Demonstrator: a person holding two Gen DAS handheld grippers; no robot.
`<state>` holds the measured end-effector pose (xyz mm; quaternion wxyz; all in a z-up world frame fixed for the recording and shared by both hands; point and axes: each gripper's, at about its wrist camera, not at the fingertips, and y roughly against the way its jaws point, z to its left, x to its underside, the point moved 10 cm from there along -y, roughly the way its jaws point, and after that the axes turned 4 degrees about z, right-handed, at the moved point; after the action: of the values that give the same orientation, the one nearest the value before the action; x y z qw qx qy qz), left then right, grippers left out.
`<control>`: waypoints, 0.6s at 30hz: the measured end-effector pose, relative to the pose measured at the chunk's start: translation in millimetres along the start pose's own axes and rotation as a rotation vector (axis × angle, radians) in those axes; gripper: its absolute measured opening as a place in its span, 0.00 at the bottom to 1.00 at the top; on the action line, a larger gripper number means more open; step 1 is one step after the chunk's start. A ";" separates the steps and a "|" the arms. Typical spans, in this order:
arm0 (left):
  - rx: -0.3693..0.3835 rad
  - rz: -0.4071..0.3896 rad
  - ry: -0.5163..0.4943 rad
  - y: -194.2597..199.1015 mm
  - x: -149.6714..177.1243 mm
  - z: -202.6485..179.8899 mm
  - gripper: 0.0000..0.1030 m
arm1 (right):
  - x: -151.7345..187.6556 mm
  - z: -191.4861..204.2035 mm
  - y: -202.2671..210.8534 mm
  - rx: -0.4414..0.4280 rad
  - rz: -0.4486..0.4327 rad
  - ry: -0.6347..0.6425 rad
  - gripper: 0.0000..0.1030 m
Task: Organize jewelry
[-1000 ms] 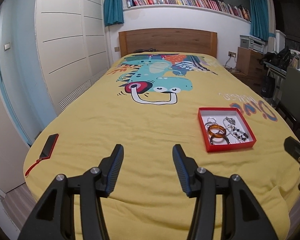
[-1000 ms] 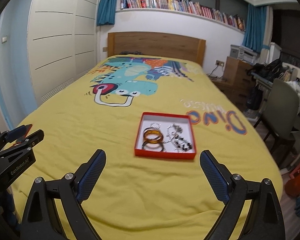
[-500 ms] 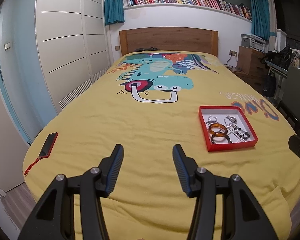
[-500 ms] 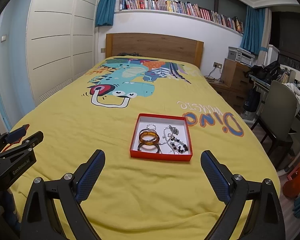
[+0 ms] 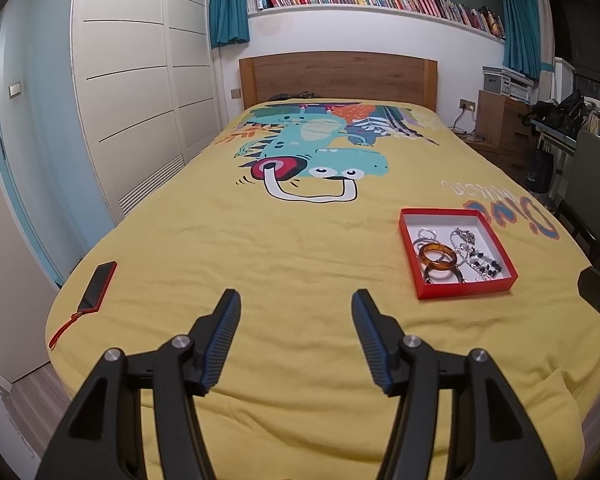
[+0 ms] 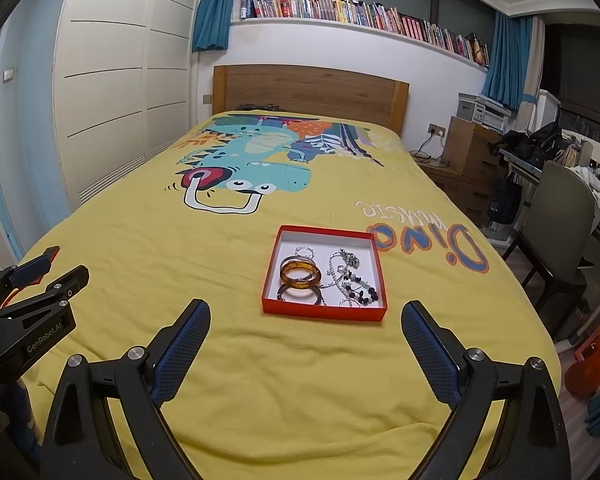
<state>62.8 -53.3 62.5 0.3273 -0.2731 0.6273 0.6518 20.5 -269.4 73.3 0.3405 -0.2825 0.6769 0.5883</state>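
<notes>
A red tray (image 6: pixel 324 311) with a white floor lies on the yellow bedspread (image 6: pixel 236 360). It holds amber bangles (image 6: pixel 300 273), silver rings and a beaded necklace (image 6: pixel 358 286). In the left wrist view the tray (image 5: pixel 466 292) is to the right, with the bangles (image 5: pixel 438 256) inside. My right gripper (image 6: pixel 305 338) is open and empty, just short of the tray's near edge. My left gripper (image 5: pixel 296 328) is open and empty over bare bedspread, left of the tray; it also shows in the right wrist view (image 6: pixel 40 280).
A phone in a red case (image 5: pixel 98 286) lies near the bed's left edge. A wooden headboard (image 5: pixel 338 76) stands at the far end. A grey chair (image 6: pixel 556 224) and desk stand right of the bed. White wardrobes (image 5: pixel 140 92) line the left.
Both grippers have drawn back and risen a little, so the tray looks slightly farther away. The jaws stay open. Nothing in the tray has moved.
</notes>
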 end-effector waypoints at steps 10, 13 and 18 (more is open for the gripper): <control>0.002 0.012 0.004 -1.4 3.2 -0.3 0.55 | 0.8 1.2 -0.7 -0.004 0.006 0.005 0.93; 0.004 0.020 0.005 -3.6 4.7 -0.4 0.55 | 1.7 1.8 -3.1 -0.007 0.012 0.006 0.93; 0.005 0.031 0.003 -8.7 5.8 -0.5 0.55 | 3.4 2.0 -8.6 -0.010 0.025 0.005 0.93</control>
<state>65.9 -53.3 52.5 0.3167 -0.2635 0.6334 0.6550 25.4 -268.6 65.2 0.3303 -0.2772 0.6783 0.5950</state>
